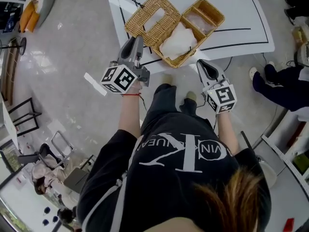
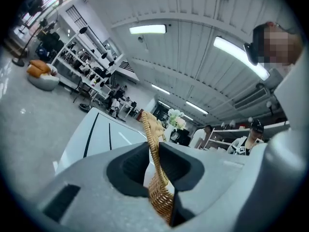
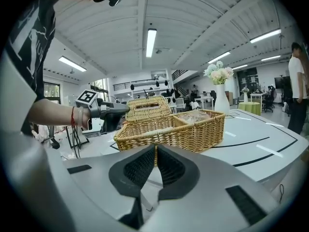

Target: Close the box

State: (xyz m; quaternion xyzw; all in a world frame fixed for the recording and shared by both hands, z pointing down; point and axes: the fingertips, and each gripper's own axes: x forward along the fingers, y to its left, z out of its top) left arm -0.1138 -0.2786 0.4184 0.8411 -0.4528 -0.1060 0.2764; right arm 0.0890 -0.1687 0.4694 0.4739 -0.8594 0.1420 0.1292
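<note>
Left gripper (image 1: 136, 42): at the left corner of the table, its 2 jaws clamped on the wicker lid; its own view shows the woven edge running up between the pads (image 2: 129, 166).
Lid (image 1: 151, 17): woven wicker with a slot in its middle, raised off the box and tilted. It sits on the left side of the box, and the left gripper holds it at its near-left edge.
Box (image 1: 215, 13): an open wicker basket on the table near the front edge. It has a divider, with 1 compartment at the far right.
White bundle (image 1: 177, 40): crumpled pale material lying in the near part of the box, just right of the lid.
Right gripper (image 1: 202, 65): jaws brought together with nothing between them. It is at the table's front edge, just beside the box's near corner and not touching it.
Table (image 1: 244, 11): white top marked with black lines.
Vase of flowers (image 3: 221, 96): seen from the right gripper view, upright on the table beyond the box.
Seated person (image 1: 282, 86): dark trousers and a white shoe, on the floor at the far right, well apart from the table's work area.
</note>
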